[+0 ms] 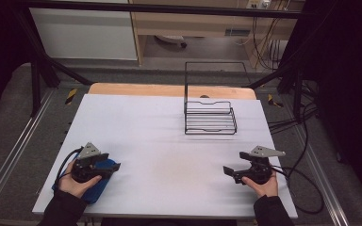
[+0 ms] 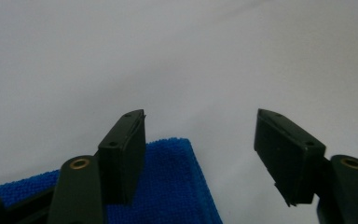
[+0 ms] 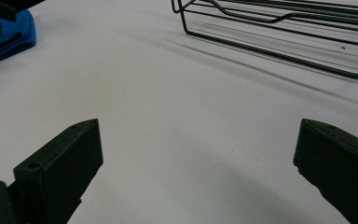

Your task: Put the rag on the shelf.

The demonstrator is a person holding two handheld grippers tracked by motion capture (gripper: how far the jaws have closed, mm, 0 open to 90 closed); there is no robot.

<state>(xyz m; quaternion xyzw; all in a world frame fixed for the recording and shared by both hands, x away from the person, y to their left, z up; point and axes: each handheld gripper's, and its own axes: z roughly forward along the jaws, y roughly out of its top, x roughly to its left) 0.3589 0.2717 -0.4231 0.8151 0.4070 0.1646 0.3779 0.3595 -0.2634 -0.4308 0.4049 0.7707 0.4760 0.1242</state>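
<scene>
Blue cloth (image 1: 96,181) is seen folded at the near left corner of the white table (image 1: 169,141), lying flat, its far edge reaching out past the left gripper (image 1: 112,165). That gripper is held low over the cloth by the person's left hand (image 1: 75,183), jaws pointed toward the middle of the table. In the left gripper view the jaws are spread wide, nothing between them; the cloth (image 2: 168,186) is seen under and behind one jaw, its corner ending between the two, while bare table lies beneath the other. Whether the jaw actually touches the cloth cannot be told.

Right gripper (image 1: 227,171) is held near the right front edge of the table by the right hand (image 1: 263,184), jaws pointed left toward the table's middle. In the right gripper view the jaws are likewise spread far apart and empty, over bare table surface. The cloth (image 3: 7,35) is caught at the upper left of that view, well apart from the right gripper.

Black wire rack (image 1: 210,117) is noted at the far right part of the table, with a tall wire frame standing at its back. It is well apart from both grippers and from the cloth. The rack (image 3: 279,32) is seen again across the top of the right gripper view.
</scene>
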